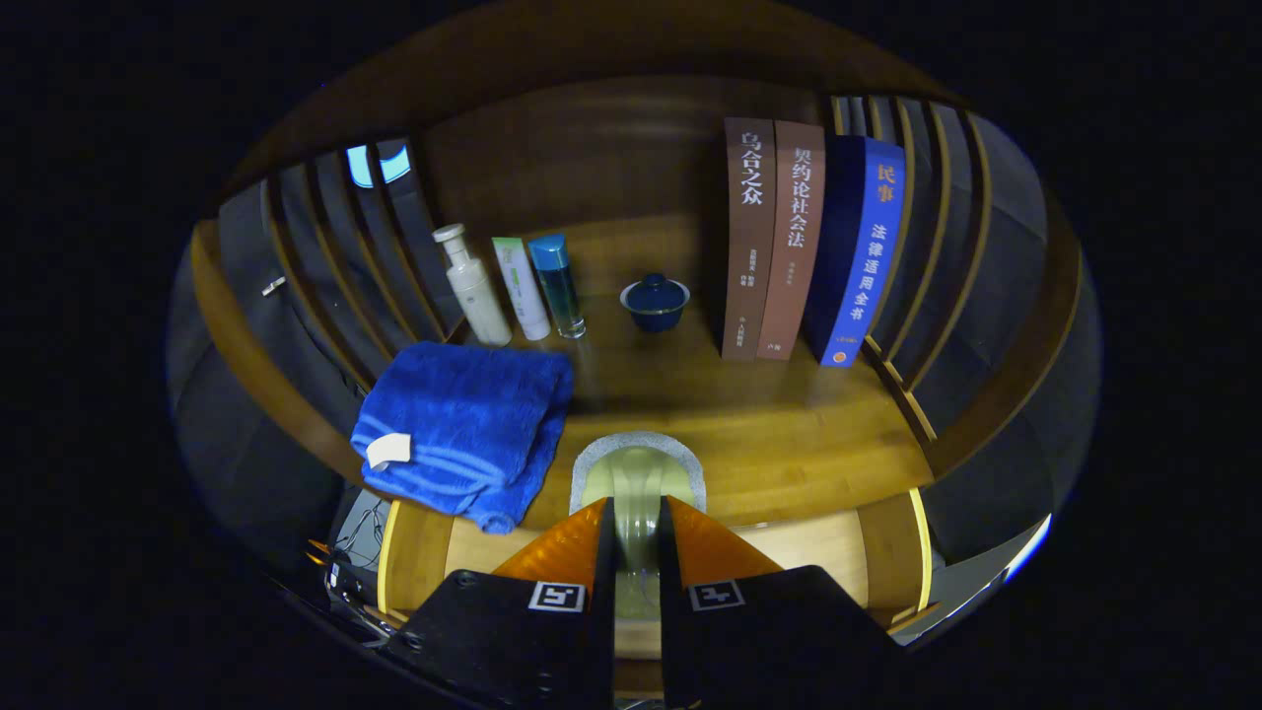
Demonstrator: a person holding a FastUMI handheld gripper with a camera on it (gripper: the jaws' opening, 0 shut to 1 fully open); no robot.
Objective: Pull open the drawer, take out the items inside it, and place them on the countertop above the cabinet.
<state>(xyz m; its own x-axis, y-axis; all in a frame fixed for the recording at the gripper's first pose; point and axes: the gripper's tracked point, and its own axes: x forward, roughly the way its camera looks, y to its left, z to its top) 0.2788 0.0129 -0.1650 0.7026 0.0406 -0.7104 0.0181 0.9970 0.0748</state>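
My gripper (636, 513) is shut on a pale green object with a grey rim (639, 471), pinched between both fingers. The object's rounded end sticks out just ahead of the fingertips, over the front edge of the wooden countertop (789, 434); I cannot tell whether it touches the wood. A folded blue towel (463, 424) lies on the countertop to the left of the fingers, with its near edge hanging over the front. Under the fingers, the open drawer (818, 552) shows its light wood inside and rounded rim.
At the back of the countertop stand a white pump bottle (473, 291), a white tube (521, 288), a blue-capped bottle (557, 286), a dark blue lidded cup (654, 301) and three upright books (799, 247). Slatted wooden sides close in left and right.
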